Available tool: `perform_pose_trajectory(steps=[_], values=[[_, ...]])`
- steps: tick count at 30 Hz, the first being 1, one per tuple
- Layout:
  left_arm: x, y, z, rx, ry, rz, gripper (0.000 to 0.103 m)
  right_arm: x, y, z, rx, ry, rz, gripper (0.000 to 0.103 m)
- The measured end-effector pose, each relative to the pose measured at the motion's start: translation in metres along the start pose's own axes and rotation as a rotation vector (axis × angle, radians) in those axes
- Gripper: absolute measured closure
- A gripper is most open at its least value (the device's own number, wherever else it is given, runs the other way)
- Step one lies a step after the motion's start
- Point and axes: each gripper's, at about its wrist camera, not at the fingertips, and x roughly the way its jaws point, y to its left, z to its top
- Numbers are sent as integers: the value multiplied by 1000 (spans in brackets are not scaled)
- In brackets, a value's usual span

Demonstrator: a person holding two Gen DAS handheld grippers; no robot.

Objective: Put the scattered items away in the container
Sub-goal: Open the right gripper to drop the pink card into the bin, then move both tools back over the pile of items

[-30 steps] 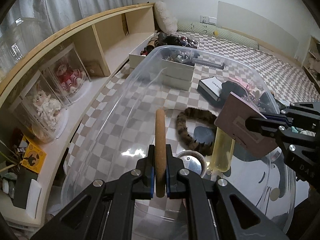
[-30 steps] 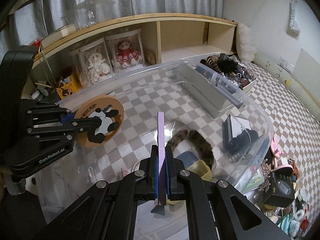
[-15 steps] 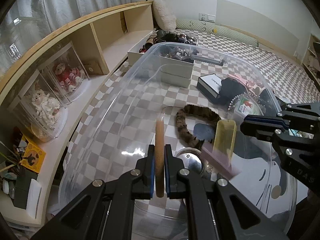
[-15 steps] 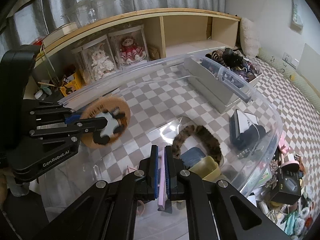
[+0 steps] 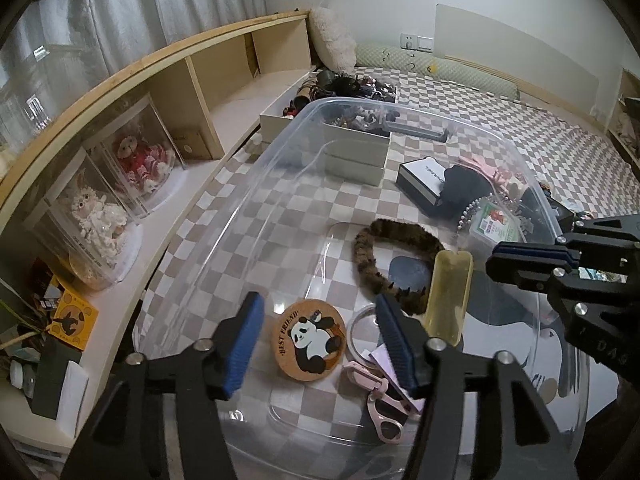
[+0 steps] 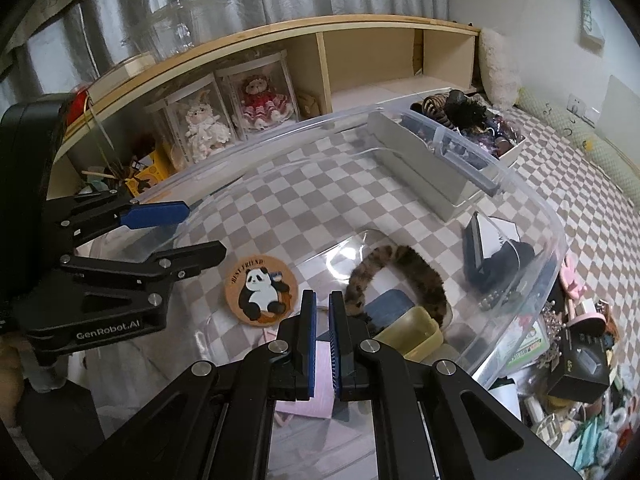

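1. Left wrist view showed a clear plastic container (image 5: 280, 168) on the checkered surface (image 5: 540, 120), with a wooden shelf (image 5: 224, 80) holding two boxed dolls (image 5: 120, 184) to its left. A white box (image 5: 424, 180) and more clutter lay beyond the container's far wall.
2. Inside the container lay a leopard-print headband (image 5: 384, 248), a yellow case (image 5: 448, 292), a dark blue item (image 5: 408, 272), pink scissors (image 5: 380, 408) and a pink card (image 5: 390, 368), partly hidden behind the left gripper's right finger.
3. The left gripper (image 5: 320, 344) stood wide open and empty, hanging above the round panda coaster (image 5: 309, 338), which lay flat on the container floor between its fingers.
4. Right wrist view showed the right gripper (image 6: 322, 340) with its jaws a narrow gap apart and nothing between them; the pink card (image 6: 304, 404) lay flat below it. The coaster (image 6: 261, 289) lay just ahead and to its left.
5. A second earlier the left gripper was clamped on the coaster held on edge, and the right gripper pinched the pink card; half a second earlier the card was already slipping down. Both items had since dropped into the container, and both grippers had let go.
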Motion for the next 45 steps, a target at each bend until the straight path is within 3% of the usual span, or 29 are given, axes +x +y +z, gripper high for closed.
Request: perform_pose_trajectory(steps=[6, 12, 14, 15, 16, 27, 32, 34, 40, 45], values=[[-4, -2, 1, 1, -19, 26, 24, -9, -6, -1, 4, -27, -46, 97], [-6, -6, 2, 10, -31, 40, 18, -16, -14, -2, 30, -48, -74, 95], [-7, -8, 3, 14, -36, 42, 16, -18, -16, -2, 34, -55, -82, 61], [-8, -8, 3, 16, -39, 42, 16, -21, -17, -3, 40, -61, -94, 20], [-8, -9, 3, 17, -41, 42, 16, -24, -18, -4, 46, -78, -114, 11], [-17, -24, 7, 42, -59, 30, 16, -61, -22, -14, 41, -138, -105, 11], [-25, -34, 8, 61, -82, 23, 16, -93, -26, -20, 67, -218, -134, 9], [-27, -38, 9, 66, -88, 22, 16, -108, -28, -22, 88, -261, -152, 3], [-34, -51, 14, 81, -106, 8, 16, -163, -38, -28, 207, -416, -223, 0], [-37, -63, 18, 99, -116, 1, 16, -192, -47, -35, 202, -519, -197, 0]])
